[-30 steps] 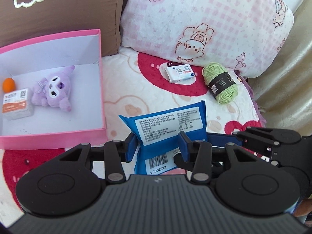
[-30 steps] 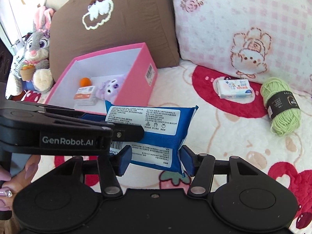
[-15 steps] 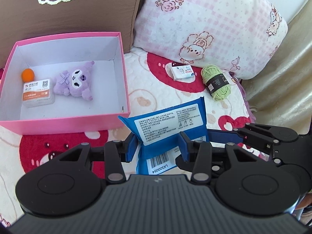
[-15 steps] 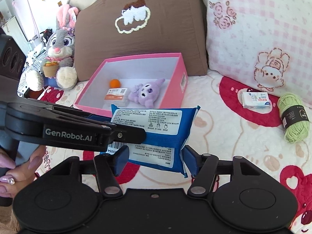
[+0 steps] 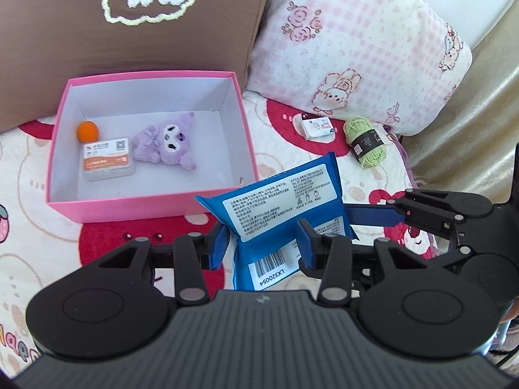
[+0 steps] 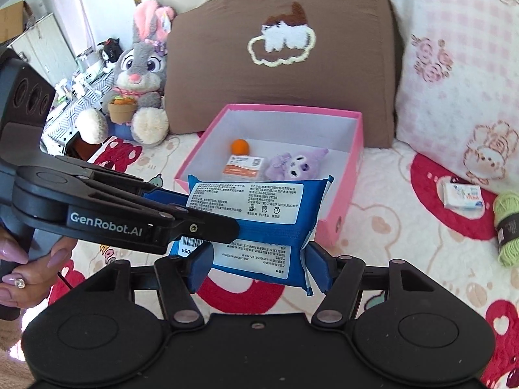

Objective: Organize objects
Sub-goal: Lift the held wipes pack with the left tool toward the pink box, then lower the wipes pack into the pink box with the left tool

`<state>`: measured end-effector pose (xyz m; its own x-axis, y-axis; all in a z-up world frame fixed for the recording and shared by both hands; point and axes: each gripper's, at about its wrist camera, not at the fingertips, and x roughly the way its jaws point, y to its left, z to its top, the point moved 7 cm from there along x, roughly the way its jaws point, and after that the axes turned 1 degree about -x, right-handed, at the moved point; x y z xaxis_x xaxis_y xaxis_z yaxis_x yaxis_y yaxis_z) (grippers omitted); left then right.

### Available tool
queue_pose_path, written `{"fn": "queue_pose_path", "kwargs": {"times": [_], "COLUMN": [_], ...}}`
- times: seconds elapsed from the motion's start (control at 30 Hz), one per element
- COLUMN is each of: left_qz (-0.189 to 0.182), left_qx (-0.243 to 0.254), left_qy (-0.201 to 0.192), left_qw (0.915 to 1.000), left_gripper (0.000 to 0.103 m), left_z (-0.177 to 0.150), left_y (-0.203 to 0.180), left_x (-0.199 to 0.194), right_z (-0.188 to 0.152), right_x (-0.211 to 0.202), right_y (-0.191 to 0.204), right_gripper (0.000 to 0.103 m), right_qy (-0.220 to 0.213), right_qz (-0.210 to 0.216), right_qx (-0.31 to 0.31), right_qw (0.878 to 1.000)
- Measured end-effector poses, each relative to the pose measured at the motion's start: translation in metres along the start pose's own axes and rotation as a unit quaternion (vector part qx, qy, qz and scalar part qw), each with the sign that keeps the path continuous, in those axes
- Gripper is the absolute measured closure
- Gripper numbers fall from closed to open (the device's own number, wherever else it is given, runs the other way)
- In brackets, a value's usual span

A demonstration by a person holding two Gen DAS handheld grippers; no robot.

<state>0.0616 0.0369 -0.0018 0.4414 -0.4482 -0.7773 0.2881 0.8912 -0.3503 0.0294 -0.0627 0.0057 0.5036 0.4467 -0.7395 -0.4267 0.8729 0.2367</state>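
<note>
Pink box (image 5: 155,209) sits open on the bed cover (image 5: 282,162), its back wall against the brown cushion (image 5: 129,19); white inside; it holds an orange ball (image 5: 87,130) in the back left corner, a small orange-and-white packet (image 5: 107,160) just in front of the ball, and a purple plush toy (image 5: 165,142) lying beside the packet, toward the middle; right half of the box floor bare. Blue wipes pack (image 5: 285,201) is off the cover, in the air just in front of the box's near right corner, carried by both grippers; left gripper (image 5: 264,243) clamped on the barcode end, right gripper (image 6: 259,262) at the other end with both pads against the pack's sides. On the cover, by the pink pillow (image 5: 356,48): a small white packet (image 5: 316,127) and a green yarn ball (image 5: 366,141), close together, well apart from the box. A hand (image 6: 22,269) grips the left gripper's handle.
</note>
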Motion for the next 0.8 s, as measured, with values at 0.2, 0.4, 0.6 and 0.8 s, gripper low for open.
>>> {"fn": "queue_pose_path", "kwargs": {"times": [0.2, 0.4, 0.6, 0.8], "left_qz": [0.018, 0.037, 0.065, 0.08], "left_qx": [0.005, -0.008, -0.028, -0.047], "left_qy": [-0.018, -0.04, -0.048, -0.046], "left_qw": [0.9997, 0.9985, 0.9963, 0.9946], "left_gripper": [0.061, 0.061, 0.063, 0.062], "left_z": [0.017, 0.037, 0.054, 0.065], "left_y": [0.024, 0.052, 0.087, 0.116], "left_x": [-0.023, -0.036, -0.022, 0.007], "right_z": [0.026, 0.055, 0.072, 0.081], "right_x": [0.015, 0.034, 0.068, 0.109], "right_y": [0.018, 0.03, 0.028, 0.019], "right_gripper": [0.035, 0.035, 0.05, 0.059], "right_qy": [-0.003, -0.026, -0.032, -0.019], "right_qz": [0.012, 0.033, 0.042, 0.041], "right_qx": [-0.013, -0.013, 0.004, 0.015], "right_qw": [1.0, 0.999, 0.999, 0.999]}}
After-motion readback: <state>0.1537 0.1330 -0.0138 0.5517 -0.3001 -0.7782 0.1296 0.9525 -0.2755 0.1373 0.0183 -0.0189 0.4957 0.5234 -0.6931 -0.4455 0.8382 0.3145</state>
